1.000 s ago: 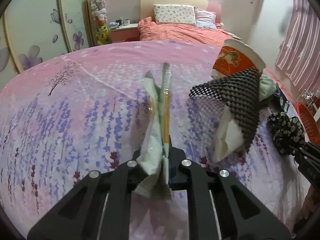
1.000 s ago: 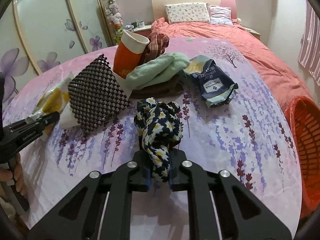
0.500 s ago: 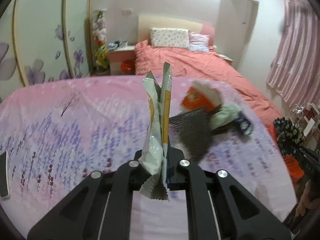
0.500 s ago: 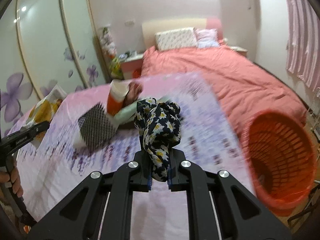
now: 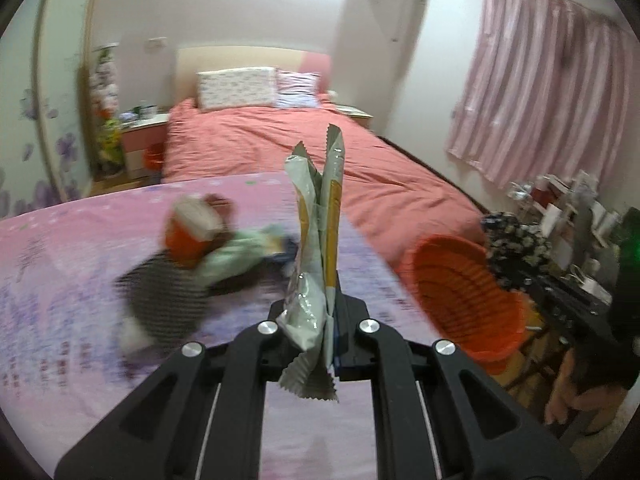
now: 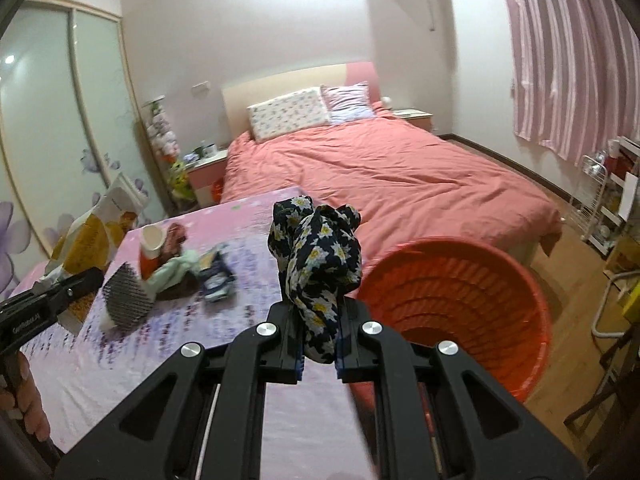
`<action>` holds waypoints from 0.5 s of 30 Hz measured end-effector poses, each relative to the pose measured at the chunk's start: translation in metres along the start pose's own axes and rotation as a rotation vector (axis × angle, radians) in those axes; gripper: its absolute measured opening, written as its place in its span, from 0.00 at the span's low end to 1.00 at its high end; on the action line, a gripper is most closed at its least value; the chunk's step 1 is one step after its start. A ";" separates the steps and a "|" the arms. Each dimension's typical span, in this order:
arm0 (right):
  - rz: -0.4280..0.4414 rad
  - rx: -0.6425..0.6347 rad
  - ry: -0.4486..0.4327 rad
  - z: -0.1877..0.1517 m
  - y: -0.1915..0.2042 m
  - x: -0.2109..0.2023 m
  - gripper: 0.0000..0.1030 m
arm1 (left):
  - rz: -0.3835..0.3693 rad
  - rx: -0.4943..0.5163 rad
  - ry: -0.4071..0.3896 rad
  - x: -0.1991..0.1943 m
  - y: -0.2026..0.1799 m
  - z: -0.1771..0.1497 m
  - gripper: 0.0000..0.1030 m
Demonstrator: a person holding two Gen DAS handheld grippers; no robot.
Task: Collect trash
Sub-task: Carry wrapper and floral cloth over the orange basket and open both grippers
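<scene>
Crinkled silver and yellow foil fills the middle of our left wrist view: the left gripper [image 5: 320, 320] pinches an empty snack wrapper [image 5: 318, 240] that stands upright between its fingers. In our right wrist view the right gripper [image 6: 318, 334] is clamped on a bunched dark floral cloth [image 6: 318, 258] at frame centre. The orange basket [image 6: 500, 280] sits at the lower right of that view, just beside the pink lavender-print cover [image 6: 132, 352]. Left of centre on that cover we see a red paper cup [image 6: 151, 246], a black mesh piece [image 6: 126, 300], a pale green cloth [image 6: 174, 270] and a blue packet [image 6: 218, 276] lying close together.
</scene>
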State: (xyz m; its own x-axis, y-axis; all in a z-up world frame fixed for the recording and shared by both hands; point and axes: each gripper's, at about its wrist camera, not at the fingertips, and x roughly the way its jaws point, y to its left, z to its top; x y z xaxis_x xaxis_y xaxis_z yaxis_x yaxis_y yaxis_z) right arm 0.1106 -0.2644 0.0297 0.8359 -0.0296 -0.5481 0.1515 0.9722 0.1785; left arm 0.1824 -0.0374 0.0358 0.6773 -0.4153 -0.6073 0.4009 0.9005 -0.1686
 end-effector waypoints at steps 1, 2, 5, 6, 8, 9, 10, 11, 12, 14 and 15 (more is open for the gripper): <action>-0.006 0.008 -0.003 0.001 -0.006 0.000 0.11 | -0.016 0.008 0.002 0.005 -0.010 0.001 0.10; -0.013 0.018 -0.008 0.001 -0.013 -0.001 0.11 | -0.038 0.020 0.006 0.010 -0.023 0.003 0.10; -0.026 0.040 -0.021 0.005 -0.030 -0.001 0.11 | -0.107 0.046 0.017 0.024 -0.059 0.006 0.10; -0.028 0.047 -0.025 0.006 -0.035 0.000 0.11 | -0.121 0.052 0.021 0.029 -0.068 0.007 0.10; -0.035 0.062 -0.034 0.008 -0.046 0.001 0.11 | -0.154 0.070 0.030 0.038 -0.089 0.007 0.10; -0.038 0.069 -0.036 0.009 -0.051 0.001 0.11 | -0.169 0.078 0.034 0.044 -0.098 0.007 0.10; -0.042 0.078 -0.039 0.011 -0.057 0.002 0.11 | -0.186 0.088 0.041 0.050 -0.109 0.008 0.10; -0.044 0.088 -0.040 0.011 -0.063 0.004 0.11 | -0.195 0.093 0.046 0.057 -0.116 0.009 0.10; -0.049 0.098 -0.040 0.012 -0.070 0.006 0.11 | -0.204 0.099 0.054 0.066 -0.123 0.012 0.11; -0.057 0.117 -0.040 0.012 -0.079 0.009 0.11 | -0.223 0.106 0.077 0.084 -0.139 0.012 0.11; -0.061 0.127 -0.039 0.012 -0.084 0.012 0.12 | -0.229 0.107 0.088 0.090 -0.142 0.010 0.11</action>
State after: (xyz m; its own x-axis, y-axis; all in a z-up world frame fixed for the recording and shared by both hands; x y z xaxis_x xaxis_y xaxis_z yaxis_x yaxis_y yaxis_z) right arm 0.1137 -0.3496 0.0179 0.8424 -0.0990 -0.5296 0.2663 0.9311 0.2494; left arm 0.1926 -0.2040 0.0123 0.5069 -0.5897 -0.6287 0.6040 0.7634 -0.2291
